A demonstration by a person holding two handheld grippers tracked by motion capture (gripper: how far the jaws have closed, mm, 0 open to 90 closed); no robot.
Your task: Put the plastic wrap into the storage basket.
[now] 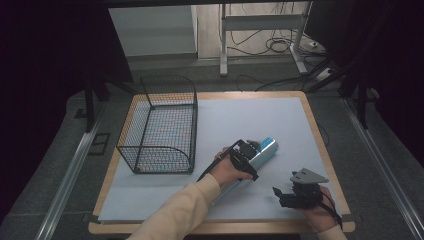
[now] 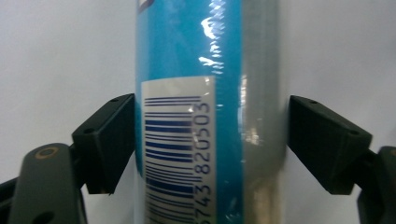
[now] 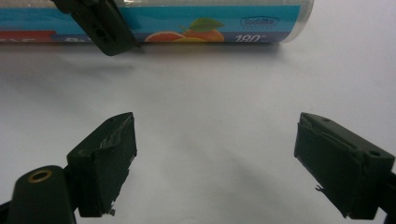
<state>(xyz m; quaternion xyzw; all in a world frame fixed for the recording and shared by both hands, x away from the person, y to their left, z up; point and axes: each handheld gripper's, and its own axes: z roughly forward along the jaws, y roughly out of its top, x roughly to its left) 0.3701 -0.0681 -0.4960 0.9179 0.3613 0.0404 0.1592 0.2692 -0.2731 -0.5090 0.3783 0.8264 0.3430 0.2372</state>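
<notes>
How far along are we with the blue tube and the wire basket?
Done: nothing yet; the black wire mesh basket holds nothing. In hand: the left gripper has its fingers at both sides of the blue foil-wrapped tube lying on the white mat. Left, probably: lift and carry. Right gripper is open, idle.

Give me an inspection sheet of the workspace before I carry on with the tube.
Surface: pale mat on a wooden table, bare apart from the items below.
Job's things: blue tube lying on its side; wire basket standing empty at the mat's left.
Clutter: nothing seen.
Grippers: left claw straddles the tube, its pads at both sides; I cannot tell whether they press. Right claw open, nothing between its pads, near the mat's front right.
Cables: loose cables on the floor beyond the table; none on the mat.
Surroundings: metal stand behind the table, floor rails on both sides.
</notes>
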